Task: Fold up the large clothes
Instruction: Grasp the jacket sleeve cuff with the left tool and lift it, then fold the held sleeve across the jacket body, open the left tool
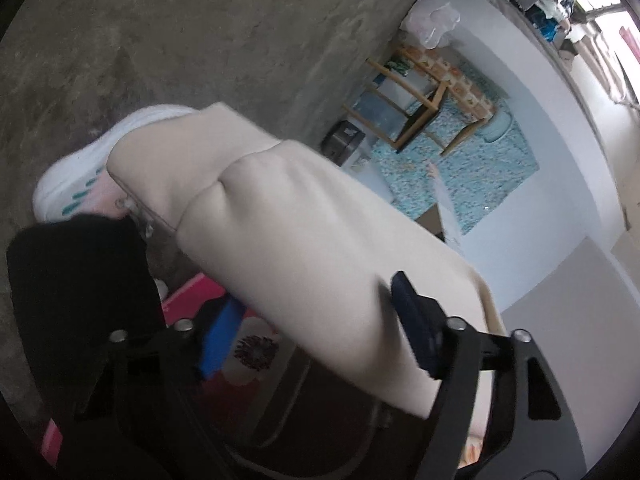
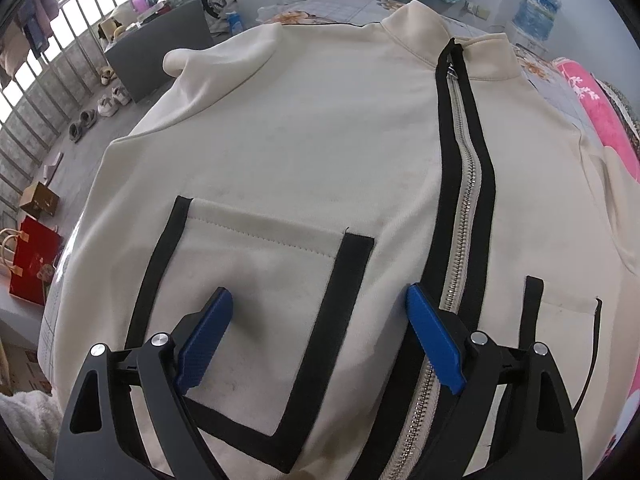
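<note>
Close in, right gripper (image 2: 320,340) hovers with jaws spread over the hem-side pocket (image 2: 256,280) of the cream jacket (image 2: 304,140), while left gripper (image 1: 316,340) seems pinched on a hanging sleeve (image 1: 280,232) — blurred, so uncertain. Jacket lies front-up on the bed (image 2: 600,120); thick, soft and limp, likely moderate weight — best taken at seams, cuffs or hem. Farther off, zipper (image 2: 464,184) marks the long axis, collar (image 2: 420,36) pointing away.

Obstacles: cream zip-front jacket with black trim (image 2: 304,152) covering bed; grey cabinet (image 2: 160,48) at ten o'clock; pink floral blanket (image 2: 600,120) at two o'clock.
</note>
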Motion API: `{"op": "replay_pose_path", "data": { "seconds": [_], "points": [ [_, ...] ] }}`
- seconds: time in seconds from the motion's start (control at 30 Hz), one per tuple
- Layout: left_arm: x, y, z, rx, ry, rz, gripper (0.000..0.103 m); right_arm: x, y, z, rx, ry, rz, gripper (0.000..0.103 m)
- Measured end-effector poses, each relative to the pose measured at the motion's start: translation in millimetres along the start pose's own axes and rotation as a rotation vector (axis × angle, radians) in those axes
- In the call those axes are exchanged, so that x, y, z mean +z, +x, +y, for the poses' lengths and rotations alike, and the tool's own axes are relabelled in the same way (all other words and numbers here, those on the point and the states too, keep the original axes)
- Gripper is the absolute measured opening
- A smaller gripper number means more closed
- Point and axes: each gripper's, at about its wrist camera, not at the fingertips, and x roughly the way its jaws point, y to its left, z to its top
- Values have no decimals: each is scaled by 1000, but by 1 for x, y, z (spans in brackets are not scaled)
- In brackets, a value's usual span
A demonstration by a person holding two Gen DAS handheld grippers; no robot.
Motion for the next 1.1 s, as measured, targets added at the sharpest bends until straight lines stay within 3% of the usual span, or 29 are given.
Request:
{"op": "replay_pose_path", "data": {
  "seconds": [0.13, 0.33, 0.47, 0.6, 0.7, 0.83, 0.9, 0.97, 1.1],
  "points": [
    [16, -2, -17, 90, 60, -16, 37, -1, 0, 1, -1, -1, -6, 86],
    [32, -29, -80, 263, 245, -88, 11, -4, -2, 0, 6, -2, -29, 86],
    [25, -52, -147, 407, 420, -168, 7, -5, -5, -4, 29, 11, -47, 86],
    [-4, -72, -244, 519, 659, -269, 6, -9, -19, -10, 60, 33, -99, 86],
    [-62, -74, -328, 578, 900, -338, 6, -15, -33, -16, 81, 54, -149, 86],
    [-171, -51, -413, 496, 1192, -332, 6, -27, -53, -27, 97, 90, -202, 86],
    [-246, -20, -442, 437, 1364, -262, 6, -39, -67, -35, 106, 116, -236, 86],
    [-300, 10, -449, 405, 1468, -171, 6, -50, -80, -43, 98, 136, -270, 86],
    [-394, 84, -426, 424, 1617, 42, 6, -76, -107, -63, 67, 174, -338, 86]
  ]
}}
